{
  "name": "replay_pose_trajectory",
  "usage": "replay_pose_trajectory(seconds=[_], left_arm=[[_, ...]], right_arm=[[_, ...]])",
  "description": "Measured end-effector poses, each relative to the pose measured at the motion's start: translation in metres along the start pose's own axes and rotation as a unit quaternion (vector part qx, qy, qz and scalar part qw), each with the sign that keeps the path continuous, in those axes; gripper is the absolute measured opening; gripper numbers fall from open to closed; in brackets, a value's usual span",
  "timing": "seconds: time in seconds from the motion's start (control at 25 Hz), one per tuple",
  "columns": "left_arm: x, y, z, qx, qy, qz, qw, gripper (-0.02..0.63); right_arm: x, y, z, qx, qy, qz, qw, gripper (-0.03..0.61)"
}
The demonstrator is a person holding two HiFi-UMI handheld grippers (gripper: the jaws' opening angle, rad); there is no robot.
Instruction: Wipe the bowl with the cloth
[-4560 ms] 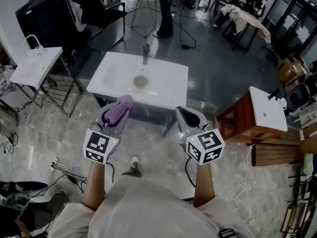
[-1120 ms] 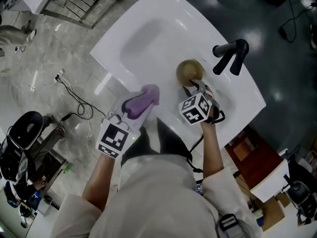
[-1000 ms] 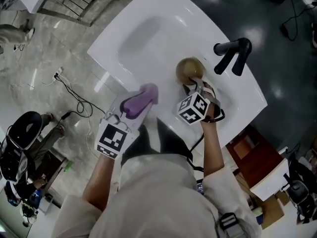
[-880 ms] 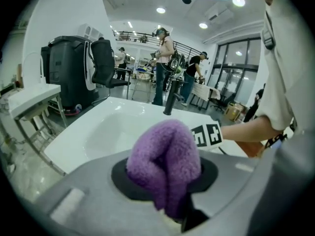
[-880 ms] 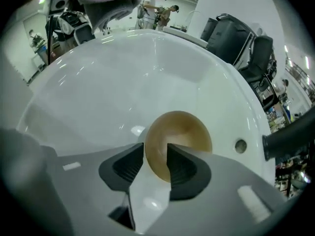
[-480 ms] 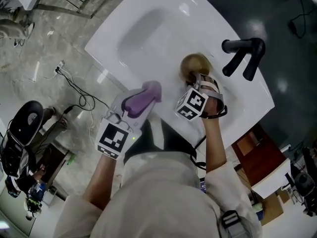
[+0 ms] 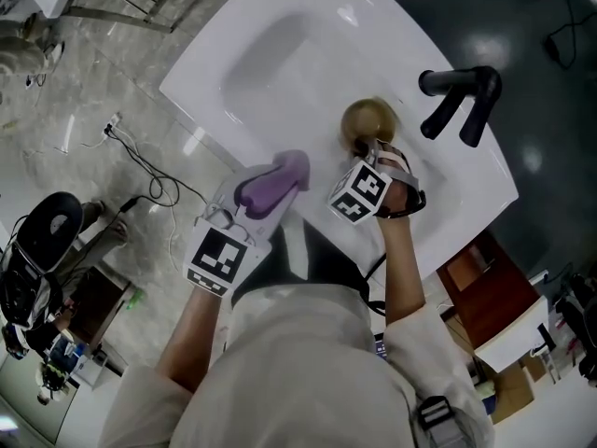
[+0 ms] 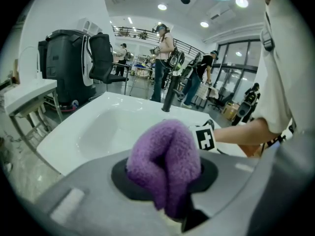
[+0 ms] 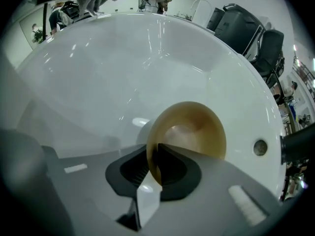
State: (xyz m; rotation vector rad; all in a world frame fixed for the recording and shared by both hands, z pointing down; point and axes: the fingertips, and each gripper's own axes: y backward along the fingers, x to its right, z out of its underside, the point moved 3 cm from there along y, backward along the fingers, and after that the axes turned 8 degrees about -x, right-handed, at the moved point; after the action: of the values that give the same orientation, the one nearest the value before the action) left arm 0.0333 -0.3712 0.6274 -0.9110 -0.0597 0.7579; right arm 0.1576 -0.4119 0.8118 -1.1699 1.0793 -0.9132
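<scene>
Two grips are already made. Your right gripper (image 9: 151, 168) has just been closing, and its jaws now pinch the near wall of the bowl (image 9: 194, 127), one pad inside and one outside. Your left gripper (image 8: 167, 181) is clamped on the folded purple cloth (image 8: 165, 156), which bulges out ahead of the jaws.

In the head view the bowl sits upper middle of the frame on the white sink (image 7: 280, 26), just left of the black faucet (image 7: 459, 101). The cloth is lower left of it, near but apart.

Expect the bowl to be light, stiff and smooth. It looks like thin plastic or glazed ware, so a one-sided rim pinch will probably let it pivot or slide when the cloth pushes. The rim is the only real purchase, so keep the pads seated deep on it. Wipe toward the held side rather than away from it. The cloth is soft and will give, so press with the bulging fold, not the jaw tips.

The hollow of the basin, at upper left in the head view, gives you open room to swing the left gripper in. The tight side is the right, where the faucet stands close. The sink's front edge lies under both grippers, so don't drag the bowl toward you.
</scene>
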Motion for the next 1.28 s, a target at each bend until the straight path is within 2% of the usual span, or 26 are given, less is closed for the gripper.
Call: replay_pose_trajectory(seconds=[0.12,0.36,0.56,0.72,0.88,1.0,1.28], left_arm=[[-0.001,0.0,-0.003,0.005,-0.008,-0.005,0.9999,0.112],[0.011,0.028,-0.004,0.018,-0.027,-0.014,0.9994,0.112],[0.024,0.049,-0.01,0.052,-0.044,-0.025,0.9974,0.112],[0.033,0.074,-0.016,0.073,-0.06,-0.019,0.9953,0.112],[0.051,0.102,-0.017,0.101,-0.066,-0.011,0.9927,0.112],[0.065,0.127,-0.022,0.135,-0.06,-0.005,0.9891,0.112],[0.094,0.179,-0.022,0.178,-0.087,0.017,0.98,0.111]], right_arm=[[0.004,-0.001,-0.005,0.004,-0.008,0.002,1.0,0.021],[-0.011,0.023,-0.005,0.031,-0.074,-0.02,0.997,0.014],[-0.02,0.061,0.012,0.051,-0.105,0.001,0.993,0.015],[-0.025,0.105,0.016,0.083,-0.154,0.016,0.985,0.015],[-0.034,0.159,0.019,0.137,-0.214,0.029,0.967,0.015],[-0.044,0.203,0.021,0.184,-0.26,0.033,0.947,0.015],[-0.08,0.288,0.021,0.27,-0.337,0.044,0.901,0.015]])
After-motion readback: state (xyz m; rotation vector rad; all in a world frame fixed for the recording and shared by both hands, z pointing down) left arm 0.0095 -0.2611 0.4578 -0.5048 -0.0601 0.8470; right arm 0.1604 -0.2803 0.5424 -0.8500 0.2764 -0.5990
